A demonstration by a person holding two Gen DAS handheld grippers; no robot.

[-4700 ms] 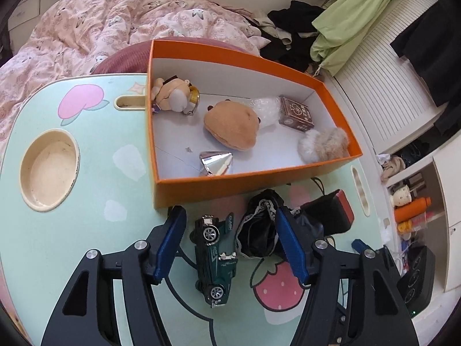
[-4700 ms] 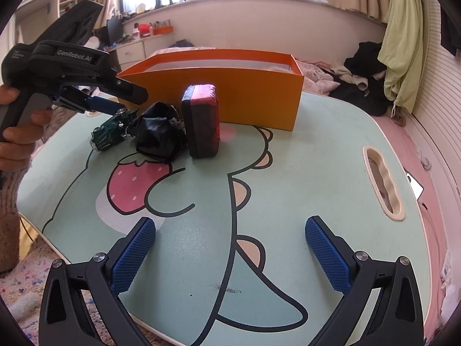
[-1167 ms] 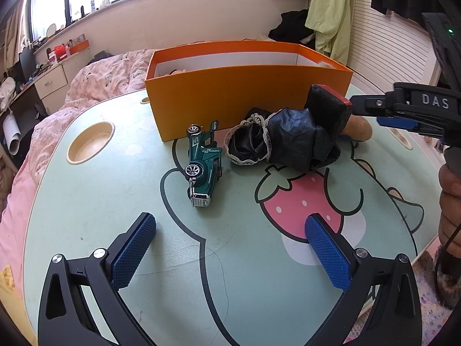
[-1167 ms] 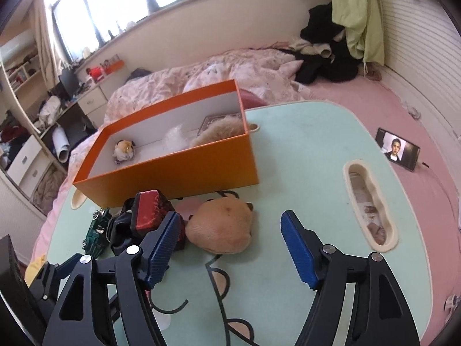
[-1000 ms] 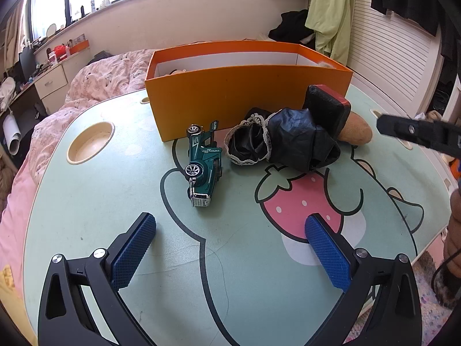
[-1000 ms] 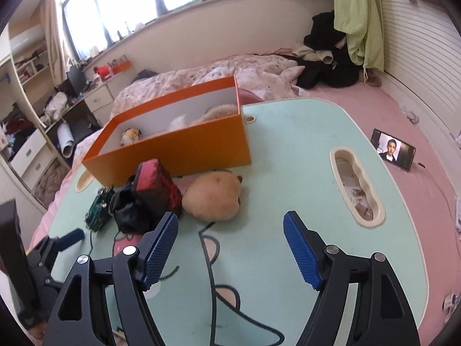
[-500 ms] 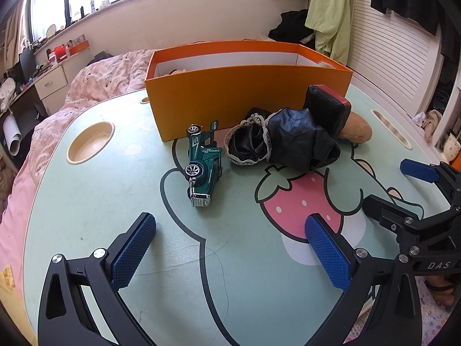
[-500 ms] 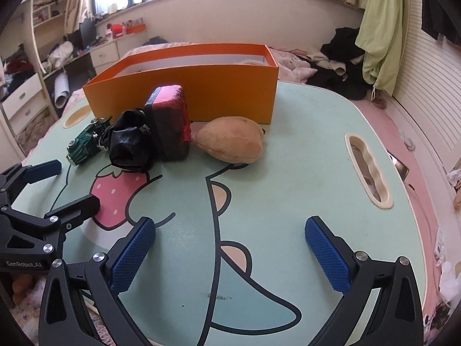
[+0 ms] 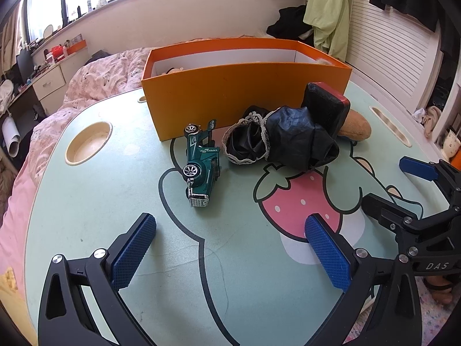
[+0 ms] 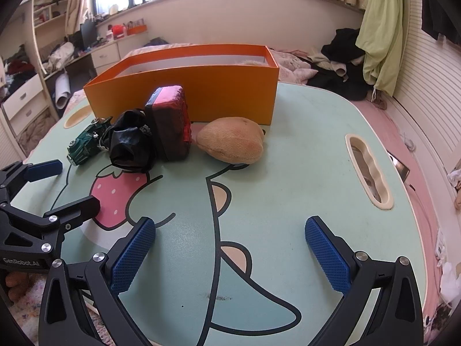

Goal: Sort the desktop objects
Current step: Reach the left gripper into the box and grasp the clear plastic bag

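The box [image 9: 245, 86] walls hide nearly all its contents. In the left view the case [image 9: 327, 109] covers most of the plush [image 9: 355, 127].

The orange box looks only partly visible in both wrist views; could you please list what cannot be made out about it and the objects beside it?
- Orange box contents: both views, the front wall hides the floor; only tan and fluffy tips show above the rim.
- Brown plush: left wrist view, mostly hidden behind the red-and-black case.
- Green toy car: right wrist view, its rear is covered by the black pouch.
- Table slot contents: too small and shadowed.
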